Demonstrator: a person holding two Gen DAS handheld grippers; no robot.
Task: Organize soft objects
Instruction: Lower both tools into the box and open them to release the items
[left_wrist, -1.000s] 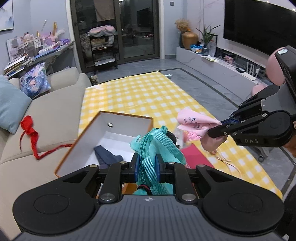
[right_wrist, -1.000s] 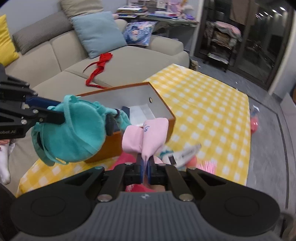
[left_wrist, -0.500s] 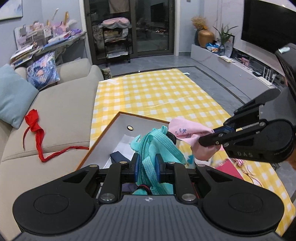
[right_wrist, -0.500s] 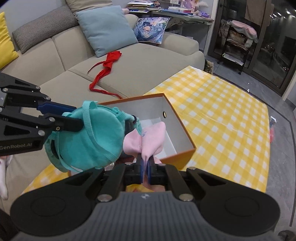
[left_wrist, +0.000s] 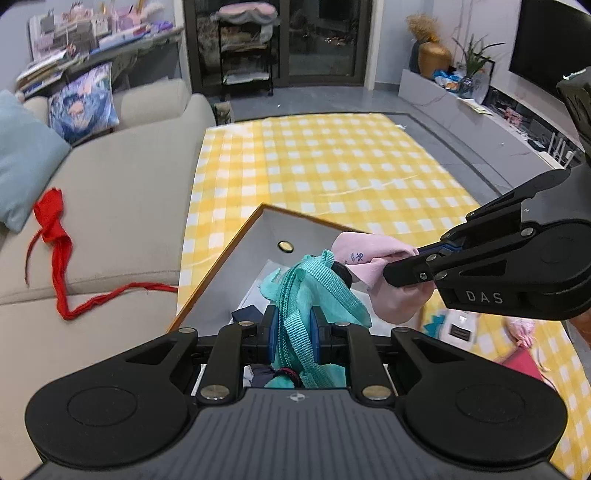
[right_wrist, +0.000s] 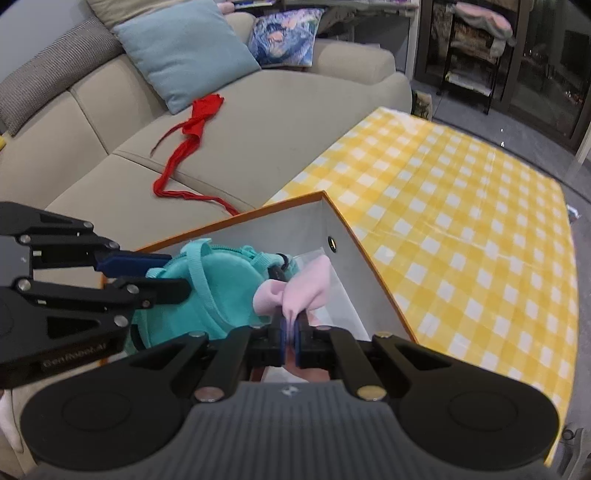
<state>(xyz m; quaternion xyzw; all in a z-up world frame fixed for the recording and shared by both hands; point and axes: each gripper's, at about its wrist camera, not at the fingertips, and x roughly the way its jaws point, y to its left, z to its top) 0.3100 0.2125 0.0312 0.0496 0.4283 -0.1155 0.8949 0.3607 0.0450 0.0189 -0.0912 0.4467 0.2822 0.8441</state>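
Teal webbing-strapped pouch (left_wrist: 310, 295) | soft pink cloth (right_wrist: 306, 288) | orange-rimmed box (right_wrist: 369, 258)

In the left wrist view, my left fingers (left_wrist: 293, 328) sit at bottom centre, clamping a small backpack (left_wrist: 310, 288) over the open box (left_wrist: 236, 254). My right fingers (left_wrist: 402, 266) enter from the right, pinching a folded cloth (left_wrist: 373, 258) beside the backpack. The box rests on the checked surface (left_wrist: 332, 162) at centre. The sofa (left_wrist: 122, 206) fills the left, a ribbon (left_wrist: 55, 240) lying on it.
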